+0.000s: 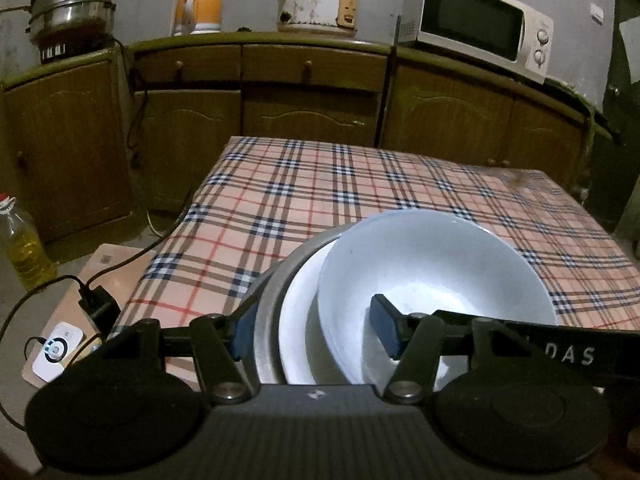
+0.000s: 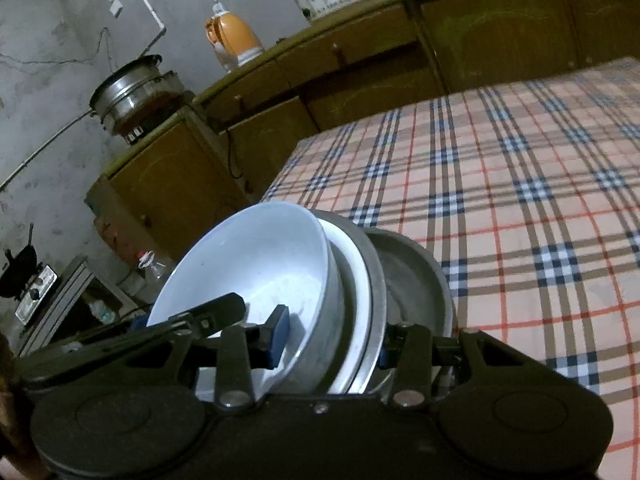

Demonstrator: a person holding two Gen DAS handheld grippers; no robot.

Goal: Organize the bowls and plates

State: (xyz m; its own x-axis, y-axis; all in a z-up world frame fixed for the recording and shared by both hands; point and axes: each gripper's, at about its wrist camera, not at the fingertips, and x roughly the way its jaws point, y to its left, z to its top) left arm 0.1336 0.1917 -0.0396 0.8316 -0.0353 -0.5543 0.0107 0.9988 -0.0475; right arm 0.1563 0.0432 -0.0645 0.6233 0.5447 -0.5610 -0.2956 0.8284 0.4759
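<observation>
A stack of dishes is held between both grippers above the near edge of the plaid table (image 1: 320,200). A white bowl (image 1: 436,264) sits on a white plate (image 1: 298,312), which sits in a metal plate (image 1: 266,304). My left gripper (image 1: 314,330) is shut on the stack's rim, one finger inside the bowl, one outside the metal plate. In the right wrist view the white bowl (image 2: 256,264), white plate (image 2: 356,280) and metal plates (image 2: 412,276) show tilted. My right gripper (image 2: 332,340) is shut on the stack's opposite rim.
Wooden cabinets (image 1: 312,100) line the back wall, carrying a steel steamer pot (image 1: 72,8), an orange kettle (image 1: 200,0), a rice cooker (image 1: 320,0) and a microwave (image 1: 476,24). An oil bottle (image 1: 24,248) and a charger with cables (image 1: 96,304) lie at the left.
</observation>
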